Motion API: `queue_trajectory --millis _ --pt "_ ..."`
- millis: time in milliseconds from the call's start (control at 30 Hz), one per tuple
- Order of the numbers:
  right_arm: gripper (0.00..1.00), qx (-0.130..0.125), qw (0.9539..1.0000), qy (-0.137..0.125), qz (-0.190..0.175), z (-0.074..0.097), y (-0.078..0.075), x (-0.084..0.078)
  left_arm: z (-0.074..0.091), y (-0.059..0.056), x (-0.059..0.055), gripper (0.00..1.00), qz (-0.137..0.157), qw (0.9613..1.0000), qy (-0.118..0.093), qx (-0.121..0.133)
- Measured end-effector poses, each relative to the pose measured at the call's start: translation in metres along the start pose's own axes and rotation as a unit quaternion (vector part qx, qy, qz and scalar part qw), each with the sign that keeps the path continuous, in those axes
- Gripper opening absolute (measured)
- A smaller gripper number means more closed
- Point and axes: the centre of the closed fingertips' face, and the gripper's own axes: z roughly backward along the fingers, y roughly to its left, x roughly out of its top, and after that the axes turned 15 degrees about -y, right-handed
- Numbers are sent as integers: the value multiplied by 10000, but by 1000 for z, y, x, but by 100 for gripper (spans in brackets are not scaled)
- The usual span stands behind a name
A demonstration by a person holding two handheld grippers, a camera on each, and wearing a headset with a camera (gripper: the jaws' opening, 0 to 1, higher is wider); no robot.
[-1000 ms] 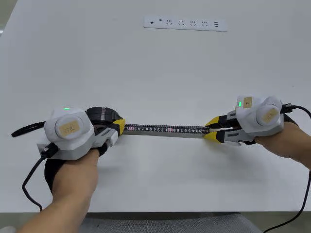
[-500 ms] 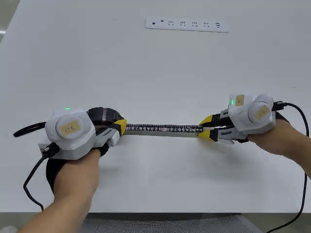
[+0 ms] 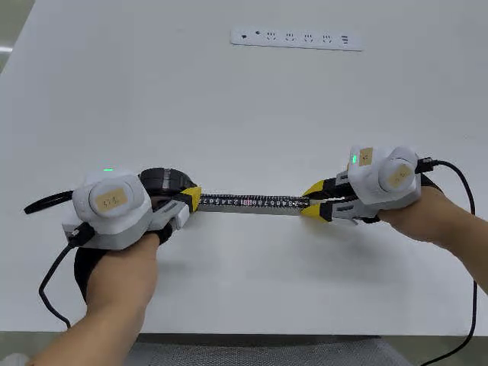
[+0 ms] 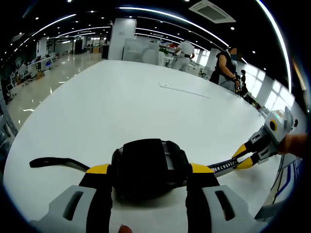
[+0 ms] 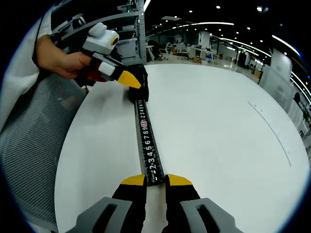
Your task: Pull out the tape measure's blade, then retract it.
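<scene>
The black tape measure case (image 3: 162, 181) lies on the white table, and my left gripper (image 3: 186, 201) is shut on it. In the left gripper view the case (image 4: 149, 167) sits between the yellow fingertips (image 4: 99, 169). Its numbered blade (image 3: 252, 201) runs level to the right, just above the tabletop. My right gripper (image 3: 312, 203) is shut on the blade's end. In the right gripper view the blade (image 5: 147, 145) runs from my right gripper (image 5: 155, 181) up to the case (image 5: 141, 91), where the left gripper (image 5: 129, 77) holds it. A black wrist strap (image 4: 53, 162) trails off the case to the left.
A white power strip (image 3: 296, 38) lies at the far side of the table (image 3: 244, 114). The table's near edge (image 3: 252, 334) runs just below both hands. Black cables hang from both grippers. People stand beyond the table in the left gripper view.
My right gripper has moved left toward the case with the blade's end in it, so the exposed blade is shorter. The left gripper and case have stayed put.
</scene>
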Motion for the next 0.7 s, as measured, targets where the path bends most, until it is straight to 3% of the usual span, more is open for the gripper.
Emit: queue_trajectory --millis 700 --pt "12 146 9996 -236 -1 -34 2 18 0 0 -1 56 42 10000 5 -3"
